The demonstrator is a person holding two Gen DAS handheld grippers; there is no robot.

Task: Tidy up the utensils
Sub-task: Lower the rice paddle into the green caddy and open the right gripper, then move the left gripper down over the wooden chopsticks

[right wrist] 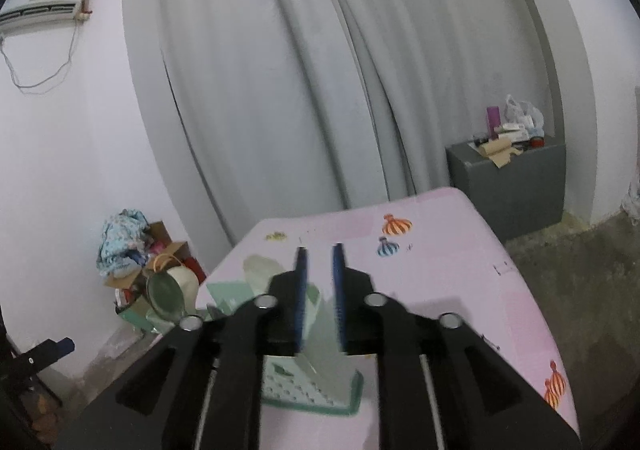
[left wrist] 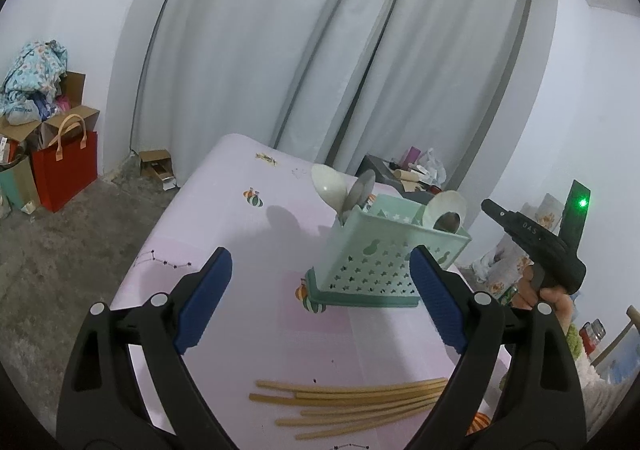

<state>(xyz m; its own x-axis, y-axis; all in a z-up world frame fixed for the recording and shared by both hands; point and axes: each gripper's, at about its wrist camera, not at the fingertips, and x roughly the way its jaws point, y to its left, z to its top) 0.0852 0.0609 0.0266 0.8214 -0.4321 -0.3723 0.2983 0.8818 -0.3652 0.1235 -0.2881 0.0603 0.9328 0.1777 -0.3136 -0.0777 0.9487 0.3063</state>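
On the floor at the far left, a red paper bag point(left wrist: 64, 170) is standing among open cardboard boxes point(left wrist: 70, 118) with a bundle of patterned cloth point(left wrist: 34, 70) piled on top. Grey curtains point(left wrist: 320, 50) are hanging behind the table.

The table is wearing a pink cloth printed with striped balloons point(left wrist: 224, 250). The left gripper point(left wrist: 322, 302) is hovering over the near part of it, its blue pads point(left wrist: 204, 302) standing wide apart with nothing between them. Below it, a loose fan of wooden chopsticks point(left wrist: 352, 406) is lying flat along the near edge of the tabletop.

Past the left gripper, towards the middle of the tabletop and nearer its right edge, a mint-green utensil basket point(left wrist: 372, 262) with star cut-outs is sitting upright. A pale spoon point(left wrist: 330, 184) and a grey spoon point(left wrist: 360, 190) are leaning out of its far-left compartment; a white ladle-like spoon point(left wrist: 444, 210) and a dark metal one point(left wrist: 448, 222) are leaning out of its right side.

The right gripper point(right wrist: 320, 290) is hanging just above that basket, its jaws slightly parted and gripping nothing, though motion blur is smearing the basket beneath. Seen from the left, a hand point(left wrist: 548, 298) is holding its trigger beyond the right edge.

A grey cabinet point(right wrist: 516, 186) cluttered with small items is standing by the wall at far right.
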